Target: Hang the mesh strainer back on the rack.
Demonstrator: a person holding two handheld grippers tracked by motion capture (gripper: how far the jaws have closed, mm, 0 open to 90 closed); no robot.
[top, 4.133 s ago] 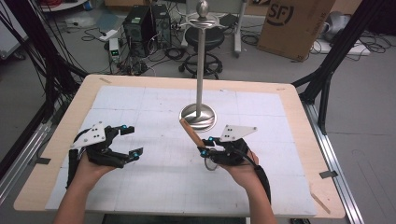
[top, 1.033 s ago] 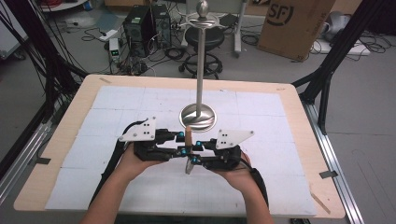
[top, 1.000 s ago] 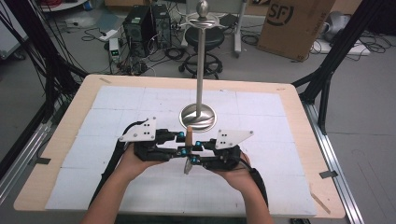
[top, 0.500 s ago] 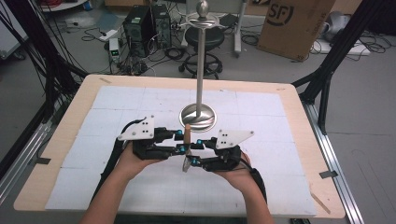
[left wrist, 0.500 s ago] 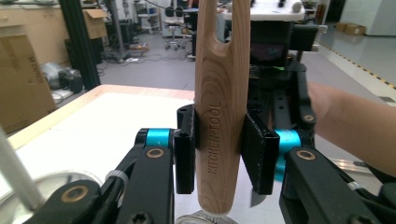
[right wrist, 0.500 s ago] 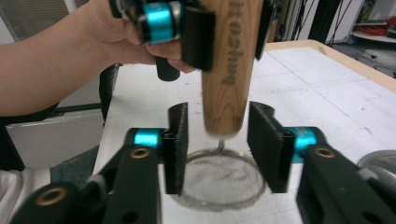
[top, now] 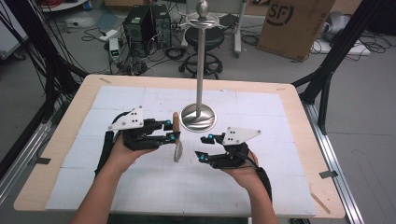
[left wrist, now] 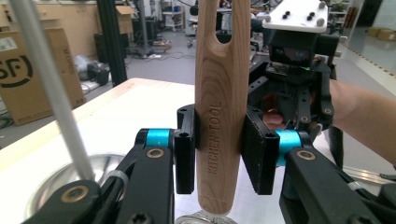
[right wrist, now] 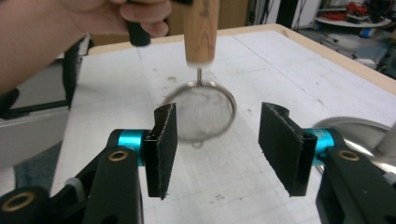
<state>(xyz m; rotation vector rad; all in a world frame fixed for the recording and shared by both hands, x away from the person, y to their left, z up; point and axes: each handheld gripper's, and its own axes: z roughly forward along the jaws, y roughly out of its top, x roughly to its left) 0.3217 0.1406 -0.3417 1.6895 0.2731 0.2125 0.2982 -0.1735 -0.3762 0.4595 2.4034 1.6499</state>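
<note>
Left hand-held gripper (top: 173, 131) clamped on strainer (top: 177, 140) handle, holding it upright above counter (top: 280, 154) beside stand (top: 199, 114), so right hand-held gripper (top: 203, 148), jaws just opening, empty, can back off.

Both black two-jaw grippers, the left gripper (top: 172, 130) and right gripper (top: 201, 148), carry cyan pivot sleeves, brass-coloured pins, flat black pads and grey three-cornered top plates.

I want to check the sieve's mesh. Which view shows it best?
The right gripper view: the mesh faces the camera, slightly blurred. The high view shows it small and edge-on; the left gripper view gives just its rim below the handle.
</note>
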